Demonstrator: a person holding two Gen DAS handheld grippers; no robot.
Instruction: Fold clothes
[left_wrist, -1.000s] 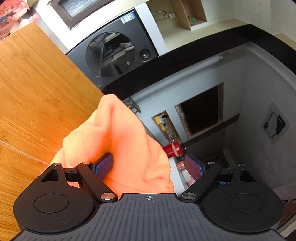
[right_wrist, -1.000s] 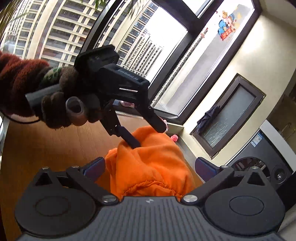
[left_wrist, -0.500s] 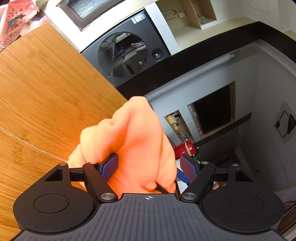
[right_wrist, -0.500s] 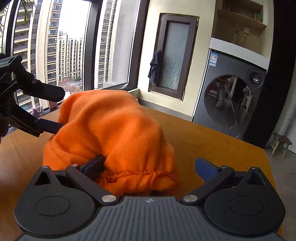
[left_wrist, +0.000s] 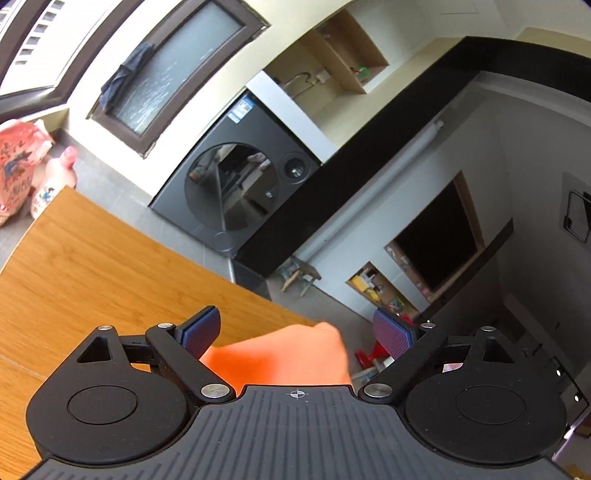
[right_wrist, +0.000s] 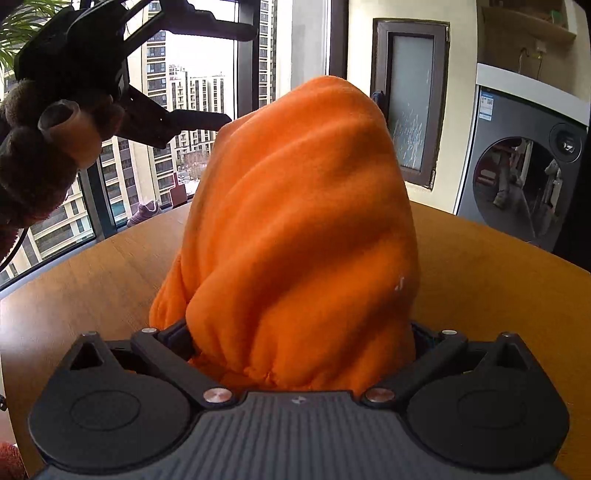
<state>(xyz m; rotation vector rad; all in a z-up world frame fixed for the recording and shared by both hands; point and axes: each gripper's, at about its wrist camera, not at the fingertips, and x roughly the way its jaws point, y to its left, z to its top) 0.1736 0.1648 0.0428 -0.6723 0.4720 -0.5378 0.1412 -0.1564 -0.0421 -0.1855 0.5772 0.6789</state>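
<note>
An orange garment (right_wrist: 303, 221) lies bunched in a tall heap on the round wooden table (right_wrist: 92, 295). My right gripper (right_wrist: 299, 334) is pushed into its near side. The jaws stand as wide as before, and cloth fills the gap and hides both pads. My left gripper (right_wrist: 240, 74), held by a brown-gloved hand (right_wrist: 44, 155), hangs above and left of the heap with its fingers apart. In the left wrist view its jaws (left_wrist: 295, 330) are opening. The blue pads (left_wrist: 201, 330) stand clear of the orange garment (left_wrist: 280, 362), which sits low between them.
A dark front-loading washing machine (left_wrist: 236, 192) stands beyond the table's far edge (left_wrist: 166, 240). A pink bag (left_wrist: 14, 173) and a bottle sit on the floor at left. A small stool (left_wrist: 299, 273) stands past the table. Tall windows (right_wrist: 207, 92) run behind the heap.
My left gripper let go of the orange cloth, opened wide and rose, so the cloth dropped low in its view. My right gripper sank and rolled level, and cloth now fills its gap.
</note>
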